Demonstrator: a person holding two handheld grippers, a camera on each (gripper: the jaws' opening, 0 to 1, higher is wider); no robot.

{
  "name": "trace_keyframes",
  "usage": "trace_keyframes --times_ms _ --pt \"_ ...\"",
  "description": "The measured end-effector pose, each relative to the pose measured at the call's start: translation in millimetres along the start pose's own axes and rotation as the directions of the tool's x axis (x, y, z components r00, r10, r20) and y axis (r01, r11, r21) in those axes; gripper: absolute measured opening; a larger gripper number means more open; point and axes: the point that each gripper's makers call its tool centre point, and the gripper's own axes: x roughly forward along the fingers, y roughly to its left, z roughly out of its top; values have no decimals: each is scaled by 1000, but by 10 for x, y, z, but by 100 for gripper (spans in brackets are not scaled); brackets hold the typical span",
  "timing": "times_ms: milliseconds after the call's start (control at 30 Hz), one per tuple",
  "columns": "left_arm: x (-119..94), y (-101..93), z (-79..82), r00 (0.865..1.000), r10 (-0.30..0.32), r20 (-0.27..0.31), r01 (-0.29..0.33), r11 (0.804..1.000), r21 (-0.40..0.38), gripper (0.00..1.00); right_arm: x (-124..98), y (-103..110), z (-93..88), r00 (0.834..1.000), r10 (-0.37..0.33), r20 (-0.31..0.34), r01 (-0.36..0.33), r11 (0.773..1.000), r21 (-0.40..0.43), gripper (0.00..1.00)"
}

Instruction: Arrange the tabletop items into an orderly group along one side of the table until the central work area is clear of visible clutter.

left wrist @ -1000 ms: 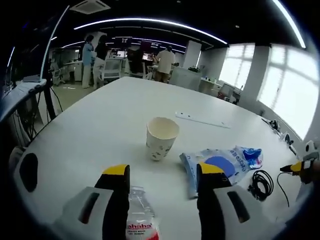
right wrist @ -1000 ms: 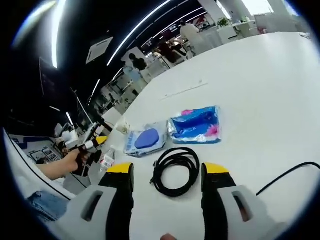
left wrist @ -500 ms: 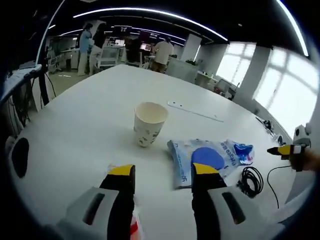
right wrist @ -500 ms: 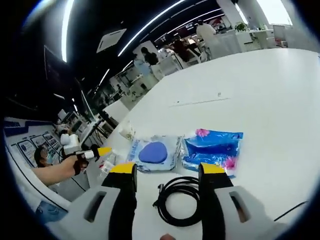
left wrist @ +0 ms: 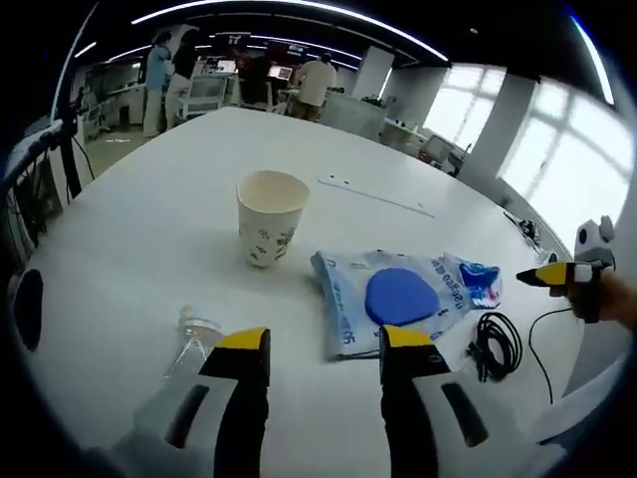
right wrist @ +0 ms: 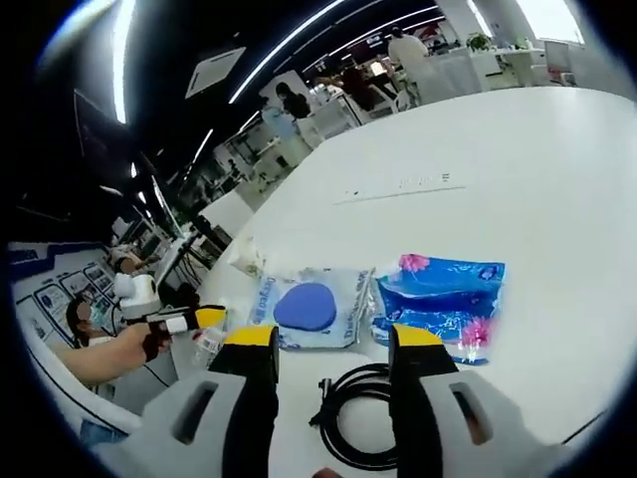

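In the left gripper view, the left gripper (left wrist: 323,349) fills the lower centre, its yellow-tipped fingers (left wrist: 243,342) spread apart with nothing between them — it looks poised between grasps, not carrying anything. Just above and left of the fingers lies a clear plastic bottle (left wrist: 193,337) on its side on the white desk (left wrist: 129,229). Right of the fingers sits a coiled black cable (left wrist: 492,347), and just beyond them a clear wipes pack (left wrist: 383,299) with a blue oval on its face; its print is too small to read. Farther back, left of centre, a paper cup (left wrist: 267,217) stands upright, and beyond it a thin white strip (left wrist: 376,195) lies flat. At the right edge the right gripper (left wrist: 557,274) enters, held by a hand.

In the right gripper view, its own fingers (right wrist: 251,339) are likewise parted and empty, straddling the cable (right wrist: 363,423) at the bottom — likely lined up to take it next. Beyond lie the wipes pack (right wrist: 307,307) and a blue floral packet (right wrist: 443,299) side by side, touching. These items are loosely scattered near one desk edge, not yet an orderly row.
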Motion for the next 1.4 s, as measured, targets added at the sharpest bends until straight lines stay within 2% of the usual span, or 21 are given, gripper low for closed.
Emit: trace_keyframes --times_ms 67,233,367,733,1033,1167,1400 --pt "19 -20 -7 1000 -3 -7 3 1000 -6 42 65 3 -6 1000 -3 -5 3 1000 -6 41" --pt "96 -53 -86 999 3 -48 -2 1000 8 42 258 19 -124 998 1 -68 -3 999 -36 40" --pt "130 -60 -138 997 6 -73 -5 1000 16 41 404 40 -206 994 16 -105 -19 999 -28 40" --pt "238 -42 -193 994 13 -107 -12 1000 13 36 630 -48 -389 981 1 -193 -8 999 -36 33" --pt "325 -41 -224 992 25 -121 -24 1000 11 31 753 -87 -472 978 -12 -211 8 1000 -18 25" --pt "354 -18 -246 991 27 -132 -26 1000 10 28 763 -95 -476 979 -18 -203 15 1000 -17 15" --pt "407 -12 -273 989 32 -145 -33 999 -3 26 781 -151 -517 977 -24 -212 19 999 -29 10"
